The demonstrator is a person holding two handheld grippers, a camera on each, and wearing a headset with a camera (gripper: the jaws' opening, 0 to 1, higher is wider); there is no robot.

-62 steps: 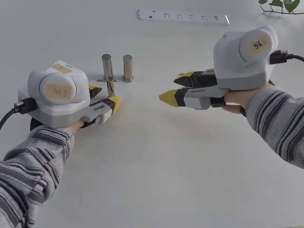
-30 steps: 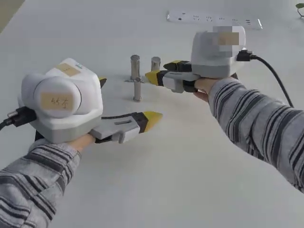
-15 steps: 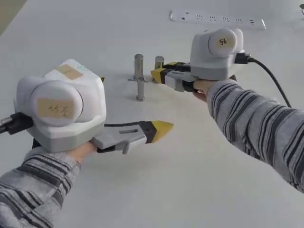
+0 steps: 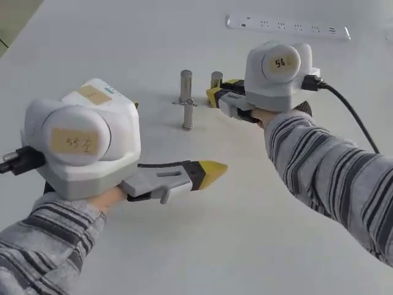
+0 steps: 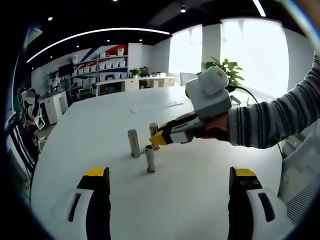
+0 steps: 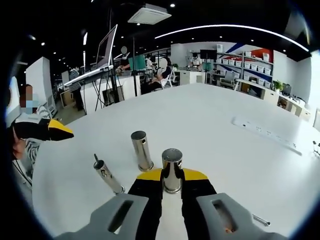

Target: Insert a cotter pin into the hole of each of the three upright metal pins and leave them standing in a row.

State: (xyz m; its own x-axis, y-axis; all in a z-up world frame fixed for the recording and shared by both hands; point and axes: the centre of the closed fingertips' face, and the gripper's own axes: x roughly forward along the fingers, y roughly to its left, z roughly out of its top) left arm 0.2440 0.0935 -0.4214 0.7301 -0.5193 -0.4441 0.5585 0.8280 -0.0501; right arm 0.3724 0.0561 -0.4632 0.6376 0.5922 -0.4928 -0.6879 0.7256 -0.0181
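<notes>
My right fingers (image 6: 196, 175) are pinched on one metal pin (image 6: 172, 167). My left fingers (image 5: 95, 172) gape wide and empty, well apart from it. Near that held pin stand a second pin (image 6: 142, 150) and a third pin (image 6: 107, 176), three in all. Only the third seems to carry a cotter pin (image 4: 184, 103), so I judge two insertions remain.

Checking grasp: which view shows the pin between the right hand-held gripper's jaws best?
Right gripper view: the pin stands upright, close up, a jaw against each side. Head view catches its top behind the right hand-held gripper; left gripper view, a small far sliver.
</notes>
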